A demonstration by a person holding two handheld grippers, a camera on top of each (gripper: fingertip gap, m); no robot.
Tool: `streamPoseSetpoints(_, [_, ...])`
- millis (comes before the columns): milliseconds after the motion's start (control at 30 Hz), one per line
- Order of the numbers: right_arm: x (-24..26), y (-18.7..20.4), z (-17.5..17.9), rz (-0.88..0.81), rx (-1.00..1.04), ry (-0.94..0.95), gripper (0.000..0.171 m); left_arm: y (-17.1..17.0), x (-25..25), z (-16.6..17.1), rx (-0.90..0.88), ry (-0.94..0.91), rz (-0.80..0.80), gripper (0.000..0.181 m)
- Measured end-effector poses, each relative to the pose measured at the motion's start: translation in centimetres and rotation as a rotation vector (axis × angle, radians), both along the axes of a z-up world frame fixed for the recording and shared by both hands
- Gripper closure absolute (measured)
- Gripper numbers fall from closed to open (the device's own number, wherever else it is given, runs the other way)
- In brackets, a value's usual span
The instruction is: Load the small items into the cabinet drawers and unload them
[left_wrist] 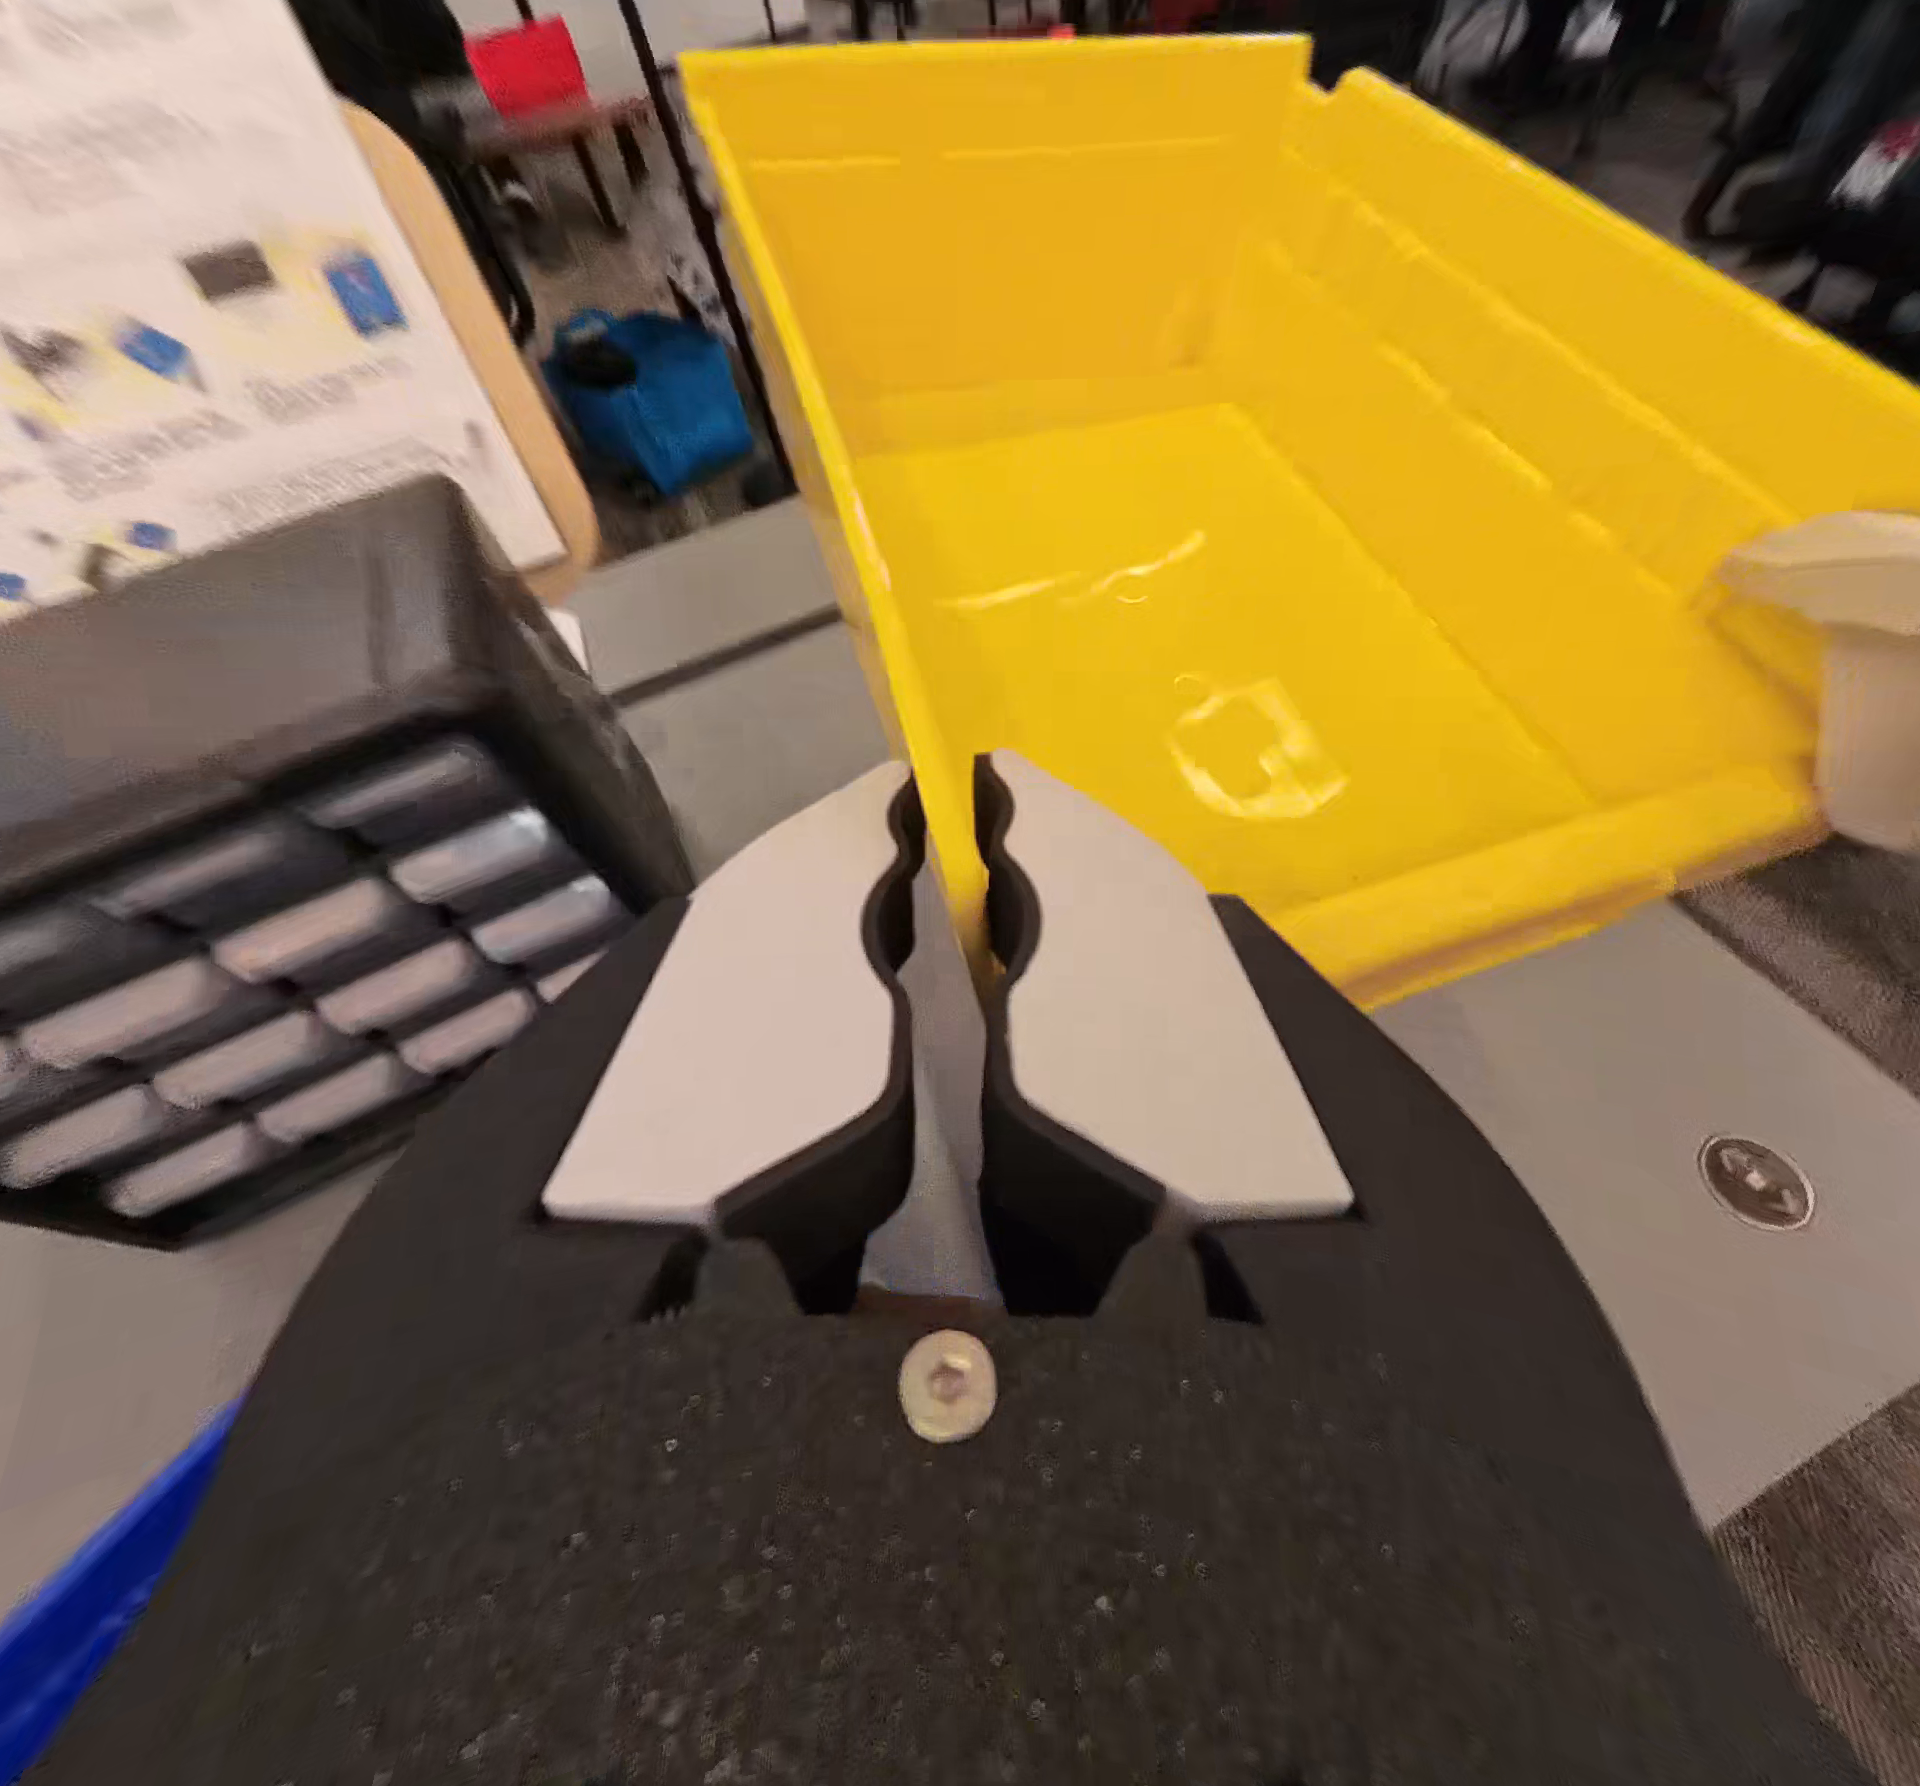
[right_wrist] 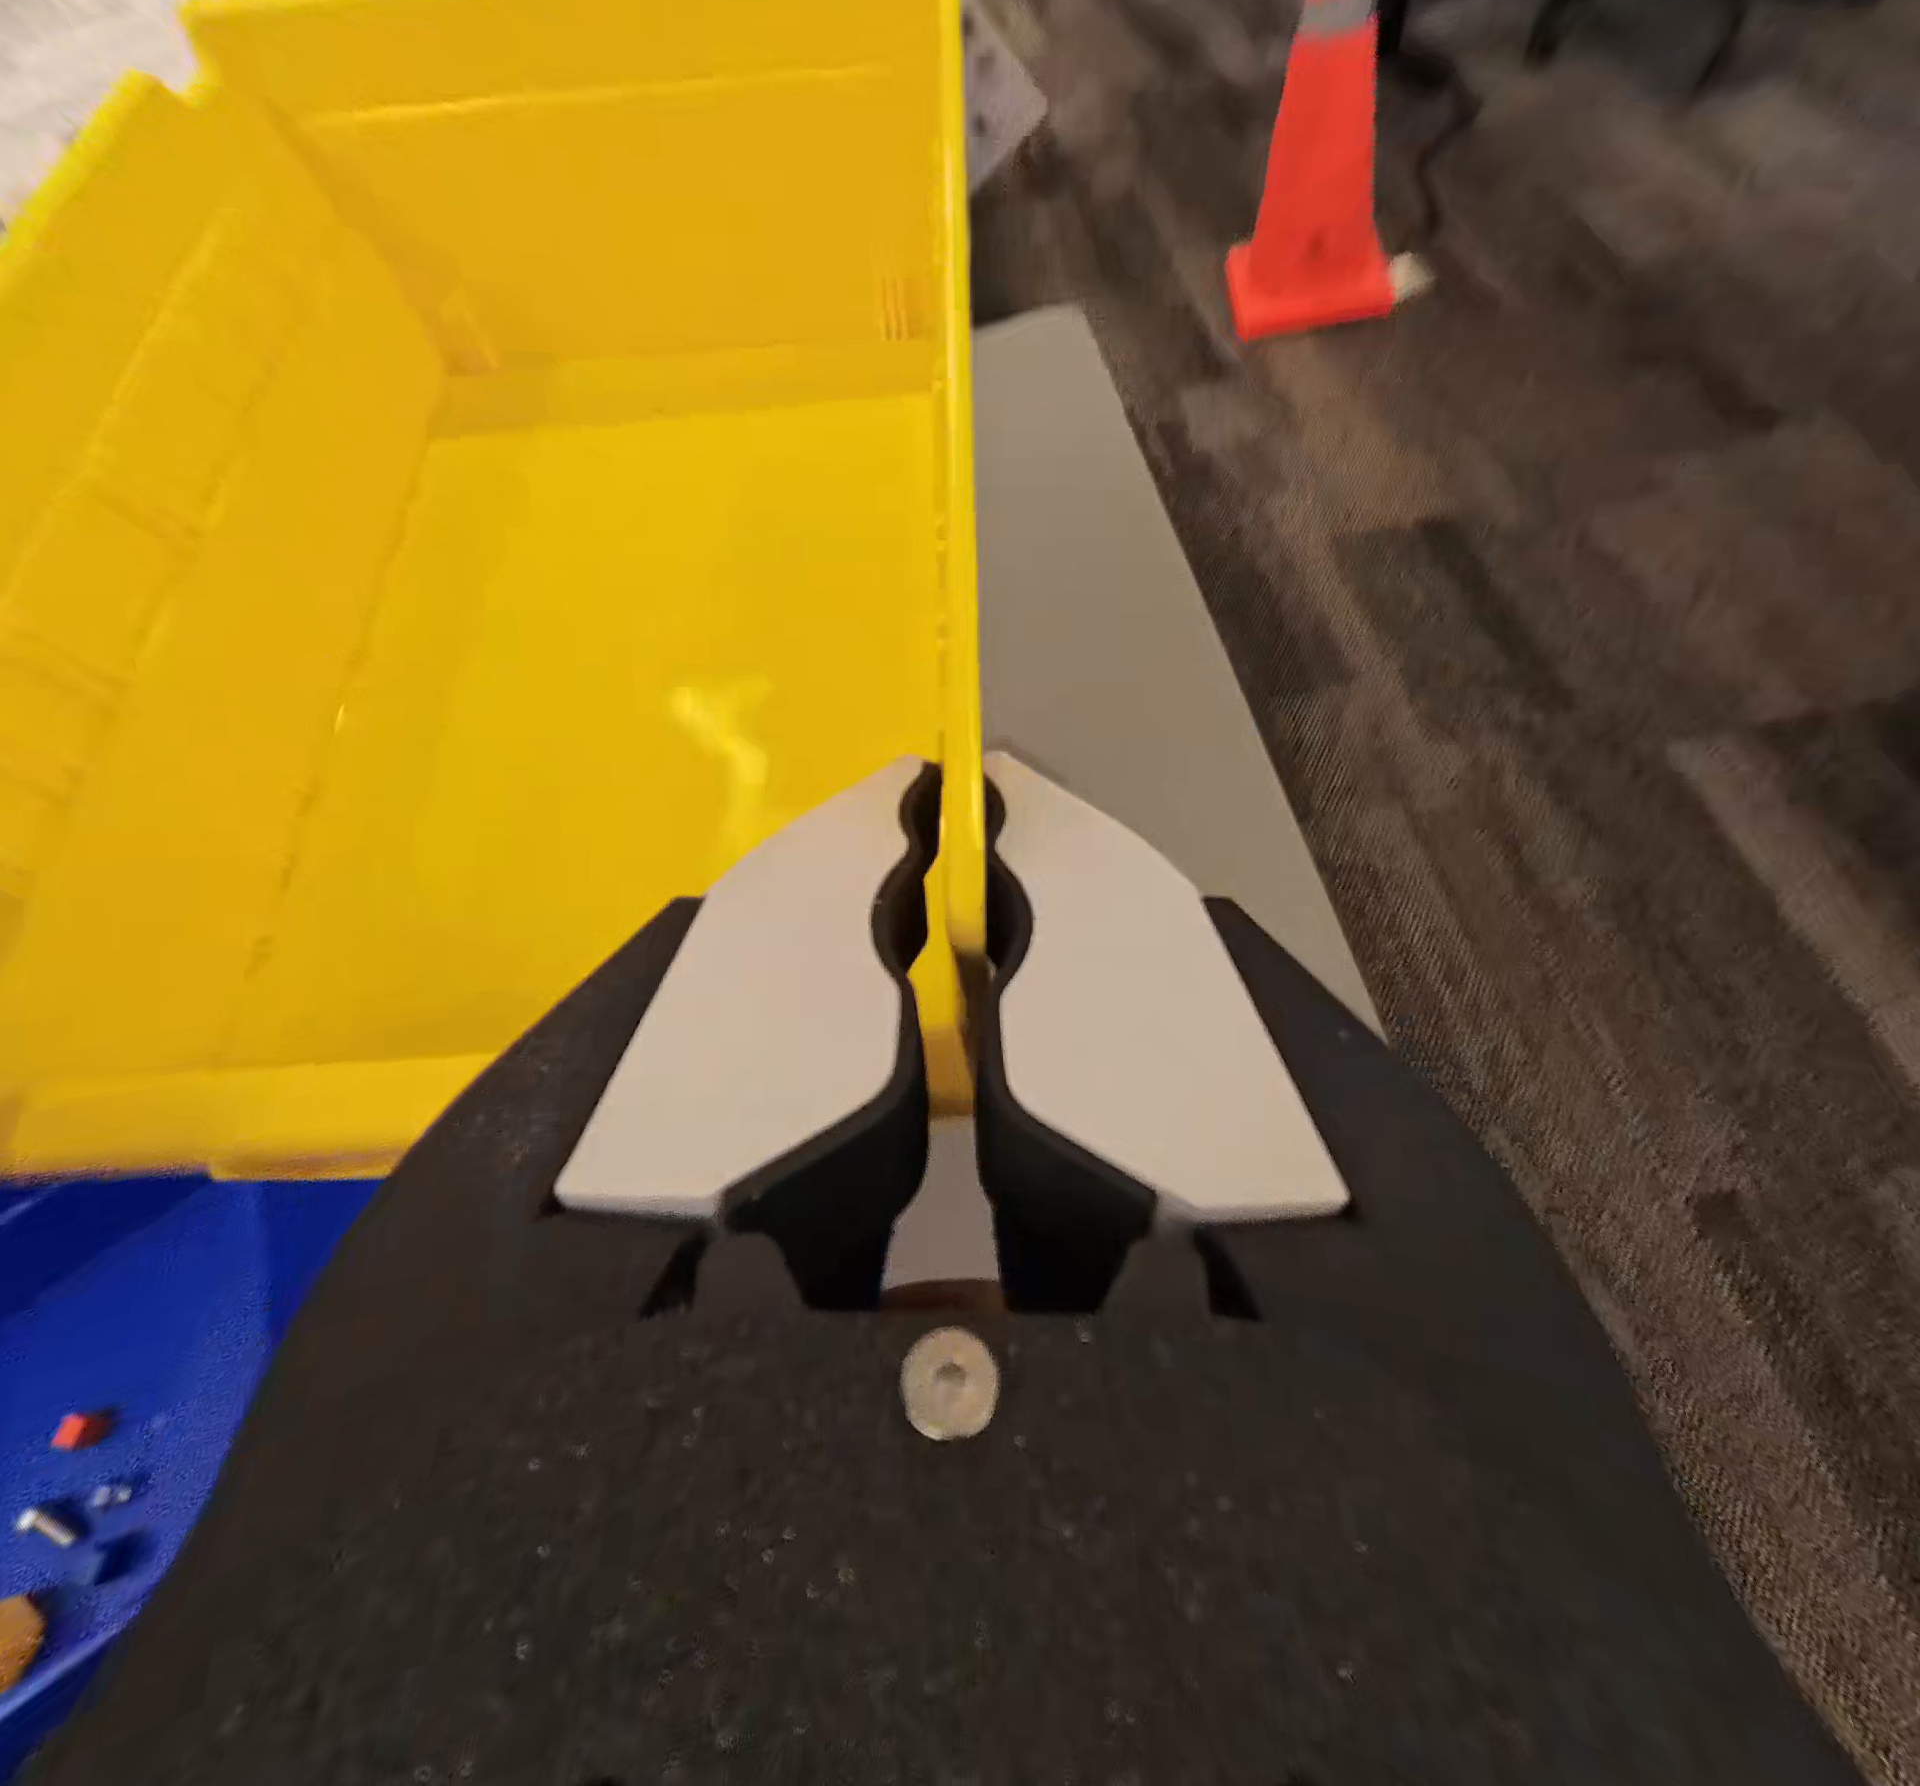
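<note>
An empty yellow bin fills the middle of both wrist views. My left gripper is shut on the bin's left side wall near its front corner; the wall runs between the two pads. My right gripper is shut on the bin's right side wall, with both pads against it. The right gripper's pale fingers also show in the left wrist view at the bin's right rim. A dark cabinet with several small grey drawers stands left of the bin, its drawers pushed in.
A blue bin lies below the yellow bin's front lip, with a few small items in it. The grey table ends at carpet on the right. An orange cone stands on the floor beyond. A poster board is behind the cabinet. There is about 20 centimeters between the tips of the two grippers.
</note>
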State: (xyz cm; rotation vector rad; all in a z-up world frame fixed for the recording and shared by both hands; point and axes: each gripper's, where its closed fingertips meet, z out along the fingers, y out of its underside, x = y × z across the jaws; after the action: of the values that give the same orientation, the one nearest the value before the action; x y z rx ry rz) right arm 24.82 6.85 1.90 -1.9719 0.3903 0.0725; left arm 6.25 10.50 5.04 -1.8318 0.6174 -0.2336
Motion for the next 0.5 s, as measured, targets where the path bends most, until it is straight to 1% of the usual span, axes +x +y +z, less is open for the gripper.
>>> streamPoseSetpoints(67, [1.8, 1.3, -3.2, 0.033, -0.036, -0.003, 0.167, 0.1, 1.7, -3.5, -0.034, 0.081, 0.009, 0.171])
streamPoseSetpoints(167, [2.1, 3.5, -6.7, 0.106, -0.098, -0.059, 0.167, 2.2, 2.0, -8.0, -0.148, 0.179, 0.024, 0.171])
streamPoseSetpoints(267, [1.2, 5.6, -10.0, 0.136, -0.155, -0.01, 0.167, 4.4, 1.2, -10.4, -0.219, 0.244, 0.047, 0.172])
streamPoseSetpoints(367, [0.5, 7.4, -13.2, 0.148, -0.171, 0.047, 0.167, 5.7, 0.6, -12.4, -0.245, 0.309, 0.054, 0.17])
streamPoseSetpoints(400, [0.6, 7.9, -14.0, 0.138, -0.171, 0.042, 0.167, 5.8, 0.5, -13.5, -0.287, 0.332, 0.042, 0.168])
streamPoseSetpoints(467, [1.1, 8.4, -14.3, 0.11, -0.143, -0.016, 0.166, 5.2, 0.3, -16.3, -0.426, 0.394, -0.003, 0.165])
streamPoseSetpoints(500, [1.3, 8.5, -14.2, 0.105, -0.147, -0.05, 0.167, 4.5, 0.3, -17.6, -0.495, 0.441, -0.033, 0.16])
